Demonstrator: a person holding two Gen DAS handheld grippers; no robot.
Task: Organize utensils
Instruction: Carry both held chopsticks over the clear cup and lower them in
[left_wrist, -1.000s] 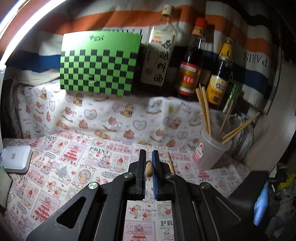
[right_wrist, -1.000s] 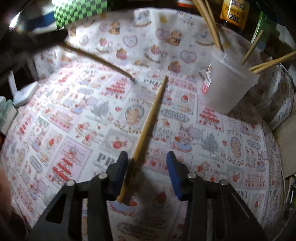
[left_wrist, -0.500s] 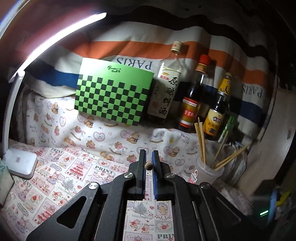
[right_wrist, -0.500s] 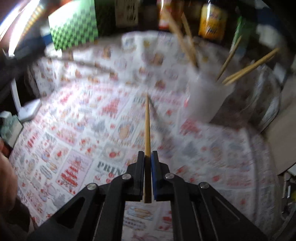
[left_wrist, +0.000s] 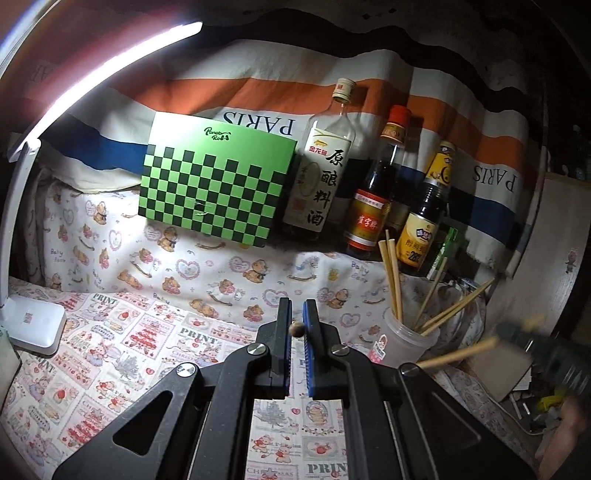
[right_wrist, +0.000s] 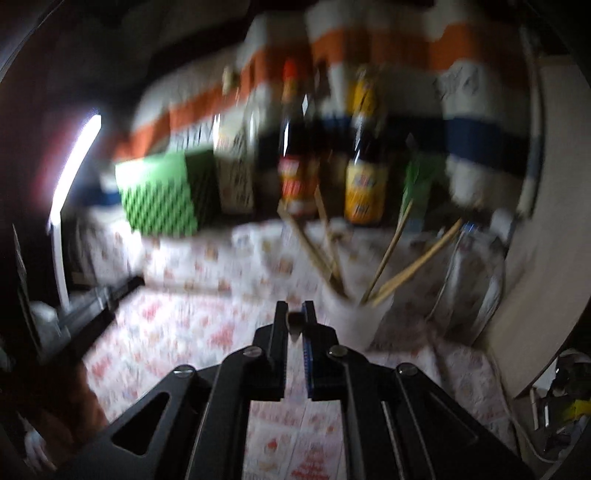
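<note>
Chopsticks are now clamped in both tools: our left tool pinches a slim wooden chopstick seen end-on between its pads, as it did a second ago, while our right tool, whose jaws have just closed, grips a second pale wooden chopstick that a second ago lay on the worktop between its parted jaws. That stick is now off the printed cartoon-pattern cloth and in the air, showing in the left view as a blurred shaft at the near right. Ahead and to the right stands the translucent white plastic cup, already holding several upright chopsticks. We judge that picking up is over for this pair and what remains is carrying both to the cup and dropping them in.
</note>
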